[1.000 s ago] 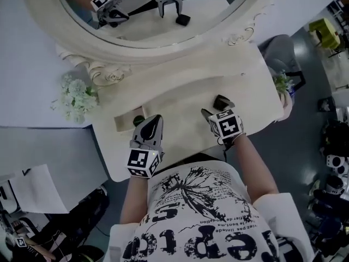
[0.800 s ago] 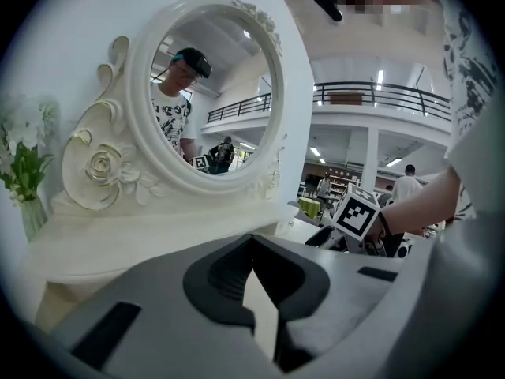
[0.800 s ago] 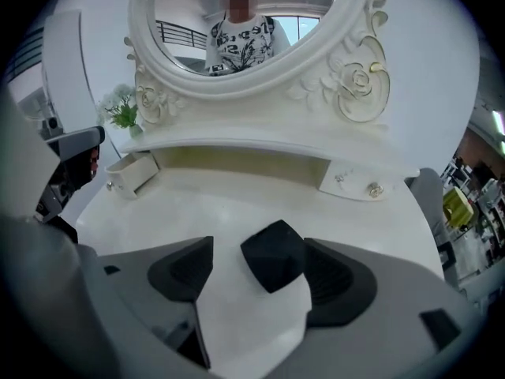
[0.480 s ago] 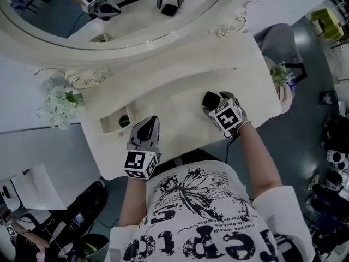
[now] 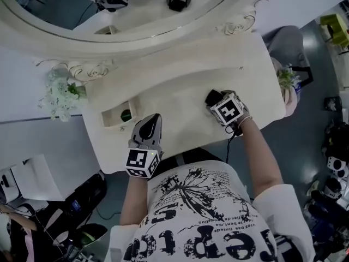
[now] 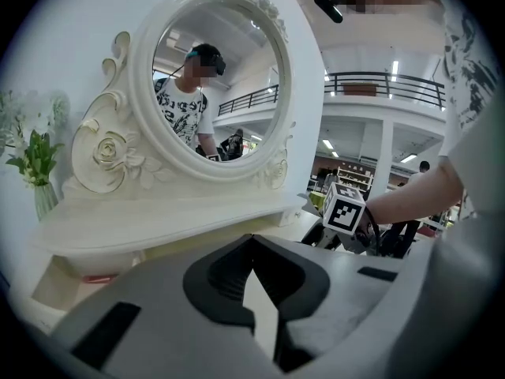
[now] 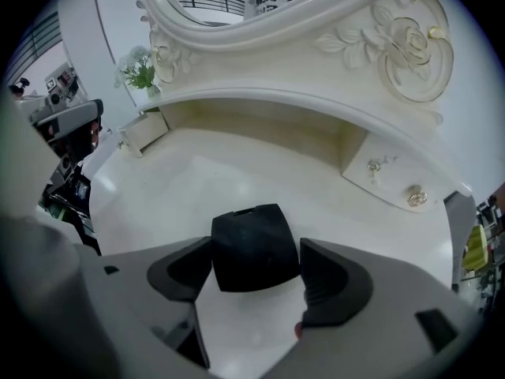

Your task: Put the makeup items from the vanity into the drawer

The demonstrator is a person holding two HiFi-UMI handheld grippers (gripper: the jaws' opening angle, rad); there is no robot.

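Frankly, drawer (image 5: 108, 117) contents (greenish) indistinct.

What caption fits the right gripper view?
Right gripper, jaws closing, straddles a black compact on the cream vanity top, pads not yet pressing.

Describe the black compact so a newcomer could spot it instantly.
Find the cream vanity below the oval mirror. On the tabletop's right side, the right gripper's jaws are closing around it: a flat black square compact. It is the only item on the tabletop; the other small item sits in the left drawer.
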